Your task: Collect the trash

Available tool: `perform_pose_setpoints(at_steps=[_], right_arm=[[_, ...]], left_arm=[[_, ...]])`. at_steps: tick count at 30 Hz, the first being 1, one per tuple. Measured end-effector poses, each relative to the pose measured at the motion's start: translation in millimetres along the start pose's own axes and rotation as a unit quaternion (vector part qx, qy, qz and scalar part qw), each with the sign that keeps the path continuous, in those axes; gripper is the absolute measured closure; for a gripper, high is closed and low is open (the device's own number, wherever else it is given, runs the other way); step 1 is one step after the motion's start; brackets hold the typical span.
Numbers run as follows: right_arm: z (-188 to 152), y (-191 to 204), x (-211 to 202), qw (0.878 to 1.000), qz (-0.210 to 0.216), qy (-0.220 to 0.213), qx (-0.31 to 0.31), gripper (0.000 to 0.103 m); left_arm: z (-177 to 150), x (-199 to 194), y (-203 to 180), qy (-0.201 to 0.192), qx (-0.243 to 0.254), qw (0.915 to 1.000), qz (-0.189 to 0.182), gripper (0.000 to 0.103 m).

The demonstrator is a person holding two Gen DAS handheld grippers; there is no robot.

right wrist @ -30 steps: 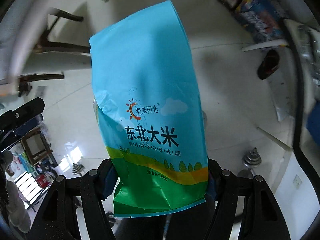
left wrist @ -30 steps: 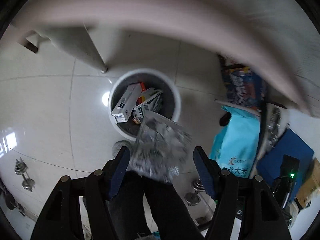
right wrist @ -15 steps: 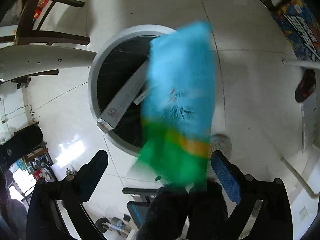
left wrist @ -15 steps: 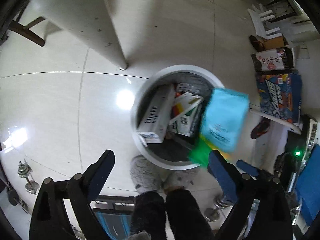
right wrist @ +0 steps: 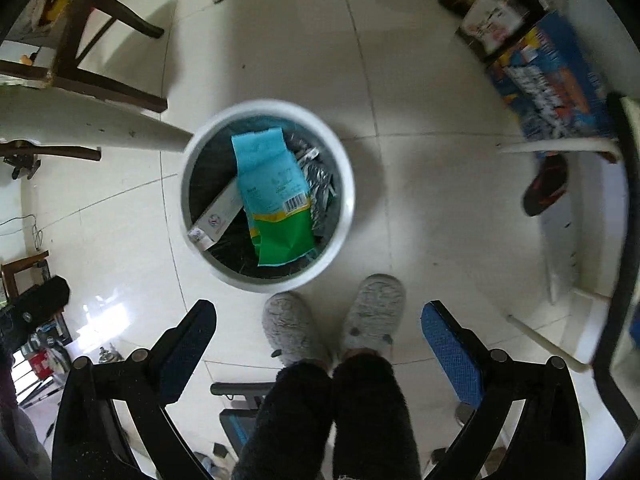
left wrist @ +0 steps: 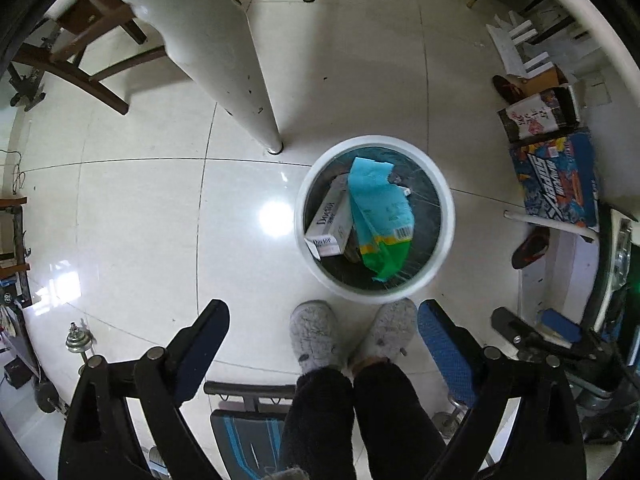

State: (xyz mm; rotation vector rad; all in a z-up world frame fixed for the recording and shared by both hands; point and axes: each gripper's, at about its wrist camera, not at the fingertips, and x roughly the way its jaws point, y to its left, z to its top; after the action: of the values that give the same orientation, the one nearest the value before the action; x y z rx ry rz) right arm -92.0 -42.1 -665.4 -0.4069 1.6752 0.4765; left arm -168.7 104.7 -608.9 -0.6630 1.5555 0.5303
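A round white trash bin [left wrist: 446, 216] [right wrist: 346, 208] stands on the tiled floor, seen from above. A blue and green rice bag [left wrist: 380, 216] [right wrist: 276, 200] lies inside it on top of a long white carton [left wrist: 330, 222] [right wrist: 218, 216] and a crumpled silver foil bag [right wrist: 320, 184]. My left gripper [left wrist: 322, 332] is open and empty, held high above the floor near the bin. My right gripper [right wrist: 318, 330] is open and empty, also high above the bin.
The person's grey slippers [left wrist: 314, 334] [right wrist: 374, 312] stand just in front of the bin. A white table leg [left wrist: 224, 56] rises left of it, with a wooden chair [right wrist: 96, 60] beyond. Printed boxes [left wrist: 556, 180] and a shoe [right wrist: 546, 186] lie to the right.
The silver foil bag left my left gripper and the rice bag left my right gripper; both now lie in the bin. Both grippers opened and rose higher above the bin.
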Motion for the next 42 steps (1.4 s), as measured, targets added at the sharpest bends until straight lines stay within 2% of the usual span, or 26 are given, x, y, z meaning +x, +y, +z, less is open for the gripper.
perform_pose_setpoints(at_steps=[4, 13, 18, 24, 32, 42], right_arm=[[-10, 0, -53, 1.0, 0.0, -0.012, -0.011, 0.0], [-39, 11, -208, 0.998, 0.009, -0.052, -0.047, 0.0], [-56, 16, -289, 0.996, 0.028, -0.067, -0.053, 0.0], [-84, 25, -383, 0.992, 0.062, -0.077, -0.073, 0.0], [-122, 30, -465, 0.986, 0.11, -0.077, -0.095, 0.0], [-149, 33, -529, 0.979, 0.147, -0.096, -0.102, 0.0]], left_arm=[[-16, -44, -10, -0.008, 0.003, 0.9999, -0.007, 0.007], [-47, -167, -25, -0.04, 0.017, 0.999, -0.014, 0.007], [-62, -238, -27, -0.061, 0.021, 0.9974, -0.032, 0.007], [-82, -310, -22, -0.077, 0.023, 0.9942, -0.072, 0.007], [-106, -384, -20, -0.103, 0.028, 0.9879, -0.112, 0.007], [-124, -443, -22, -0.132, 0.044, 0.979, -0.149, 0.007]])
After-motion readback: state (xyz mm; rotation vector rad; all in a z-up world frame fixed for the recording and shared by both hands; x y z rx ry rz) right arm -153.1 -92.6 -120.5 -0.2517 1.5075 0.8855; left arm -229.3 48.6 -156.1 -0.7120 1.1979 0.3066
